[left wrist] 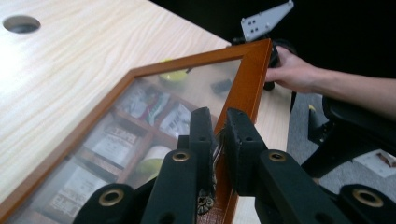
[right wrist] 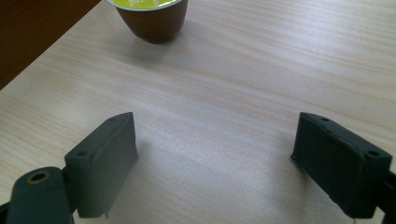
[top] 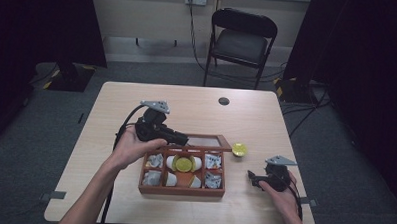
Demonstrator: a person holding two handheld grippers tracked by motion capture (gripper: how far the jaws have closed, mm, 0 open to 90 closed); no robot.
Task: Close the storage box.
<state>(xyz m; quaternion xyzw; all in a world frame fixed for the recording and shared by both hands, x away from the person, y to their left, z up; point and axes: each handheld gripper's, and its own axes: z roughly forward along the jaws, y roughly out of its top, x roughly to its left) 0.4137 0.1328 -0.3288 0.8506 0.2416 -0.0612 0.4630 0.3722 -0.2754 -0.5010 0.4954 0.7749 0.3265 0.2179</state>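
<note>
A wooden compartment box (top: 181, 190) stands near the table's front edge, holding sachets (top: 213, 161) and a yellow-topped capsule (top: 183, 164). Its glass-paned lid (top: 205, 141) is lifted. My left gripper (top: 184, 140) is shut on the lid's wooden frame (left wrist: 250, 74); in the left gripper view, my left gripper (left wrist: 219, 123) has one jaw on each side of the frame's edge. Another yellow-topped brown capsule (top: 239, 149) sits on the table just right of the box. My right gripper (top: 252, 177) hovers low, right of the box. In its own view, my right gripper (right wrist: 215, 140) stands open and empty, with the capsule (right wrist: 150, 16) ahead.
The box's dark wooden side (right wrist: 37, 28) lies left of my right gripper. A round cable hole (top: 224, 101) is at the table's far side. A black folding chair (top: 241, 38) stands beyond the table. The table's front edge is close behind my right hand.
</note>
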